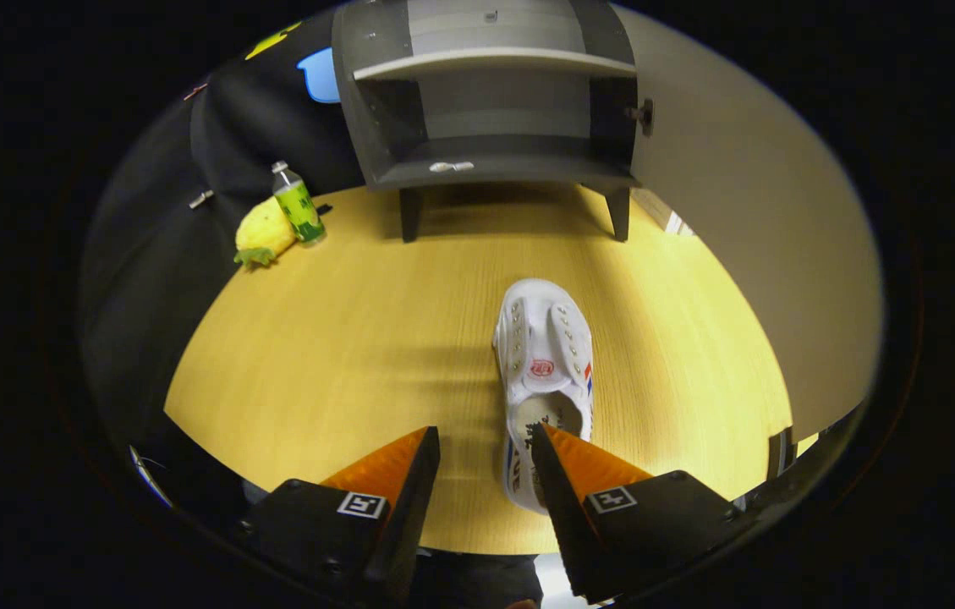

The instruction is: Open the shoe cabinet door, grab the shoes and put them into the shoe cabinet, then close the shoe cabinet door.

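At frame top the shoe cabinet [494, 93] stands open – shoe [546, 372] on counter [342, 338], ungrasped – gripper [485, 440] fingers apart above its heel

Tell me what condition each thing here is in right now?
shoe cabinet: standing on the table, inside showing.
cabinet door: swung open.
shoe: flat on the table, toe toward cabinet.
bottle: upright, capped.
gripper: open, one finger over the shoe's heel.
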`<state>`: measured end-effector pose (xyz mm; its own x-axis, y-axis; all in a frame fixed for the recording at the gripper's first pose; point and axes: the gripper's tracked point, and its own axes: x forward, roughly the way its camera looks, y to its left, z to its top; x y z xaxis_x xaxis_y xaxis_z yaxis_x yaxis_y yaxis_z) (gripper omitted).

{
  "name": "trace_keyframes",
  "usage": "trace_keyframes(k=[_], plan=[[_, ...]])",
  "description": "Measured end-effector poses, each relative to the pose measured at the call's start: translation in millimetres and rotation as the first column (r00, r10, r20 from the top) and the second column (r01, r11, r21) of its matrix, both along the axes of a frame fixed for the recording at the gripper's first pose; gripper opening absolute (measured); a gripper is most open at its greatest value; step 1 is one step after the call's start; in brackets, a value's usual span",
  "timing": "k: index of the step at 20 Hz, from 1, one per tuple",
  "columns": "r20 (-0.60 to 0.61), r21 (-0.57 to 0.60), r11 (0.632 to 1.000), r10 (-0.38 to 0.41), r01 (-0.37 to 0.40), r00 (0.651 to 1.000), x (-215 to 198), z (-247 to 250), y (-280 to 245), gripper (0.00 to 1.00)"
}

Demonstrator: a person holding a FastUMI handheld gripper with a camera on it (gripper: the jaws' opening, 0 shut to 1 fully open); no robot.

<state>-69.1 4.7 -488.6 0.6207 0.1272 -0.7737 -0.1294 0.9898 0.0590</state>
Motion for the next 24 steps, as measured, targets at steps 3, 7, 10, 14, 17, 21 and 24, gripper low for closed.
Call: trace_keyframes(k=[3, 7, 10, 14, 17, 21, 24], plan=[[0.029, 0.001, 0.999, -0.038, 0.038, 0.999, 18, -27, -1, 0.6], [0.175, 0.037, 0.996, -0.089, 0.083, 0.98, 59, -27, 1, 0.56], [0.262, 0.024, 0.99, -0.142, 0.14, 0.955, 85, -31, -10, 0.45], [0.304, 0.07, 0.988, -0.156, 0.141, 0.94, 93, -27, -7, 0.15], [0.293, 0.085, 0.989, -0.143, 0.123, 0.945, 93, -24, -7, 0.06], [0.294, 0.092, 0.993, -0.104, 0.08, 0.95, 93, 1, -12, 0.05], [0.32, 0.145, 0.985, -0.133, 0.09, 0.938, 87, 51, -21, 0.05]])
